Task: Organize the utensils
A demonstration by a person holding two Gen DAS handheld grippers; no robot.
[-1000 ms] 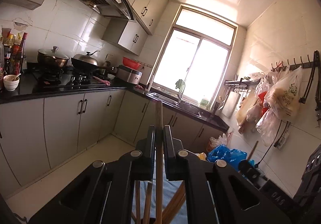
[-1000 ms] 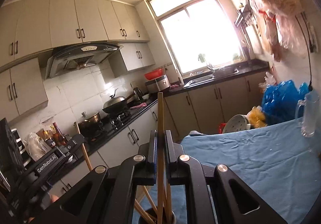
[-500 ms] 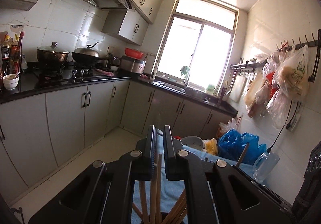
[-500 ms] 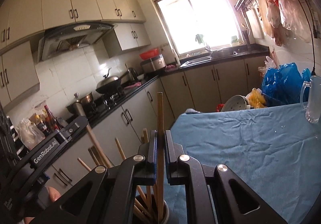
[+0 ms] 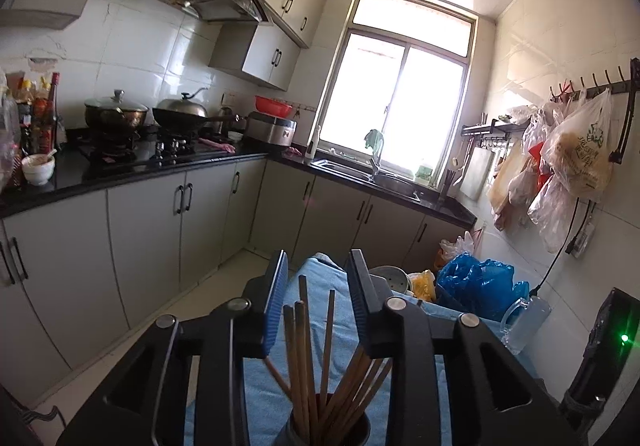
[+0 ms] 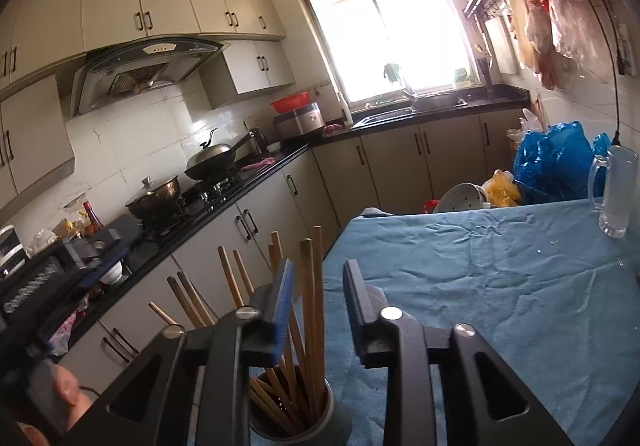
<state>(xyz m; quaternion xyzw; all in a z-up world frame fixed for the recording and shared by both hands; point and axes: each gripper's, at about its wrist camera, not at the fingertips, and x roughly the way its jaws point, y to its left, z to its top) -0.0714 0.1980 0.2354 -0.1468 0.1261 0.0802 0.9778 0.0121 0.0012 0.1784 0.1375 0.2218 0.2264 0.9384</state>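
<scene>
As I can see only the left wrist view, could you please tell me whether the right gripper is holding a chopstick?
Observer: No, the right gripper is open. Loose chopsticks stand between its jaws.
Operator: Thank you. Where exactly does the holder stand?
Observer: The grey holder stands upright on the blue cloth, towards the side nearest the cabinets.

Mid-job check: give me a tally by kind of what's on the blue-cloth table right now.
Chopstick holder: 1
Chopsticks: about 9, all standing in the holder; they overlap, so the count is not exact
Glass mug: 1
Total: about 11
</scene>
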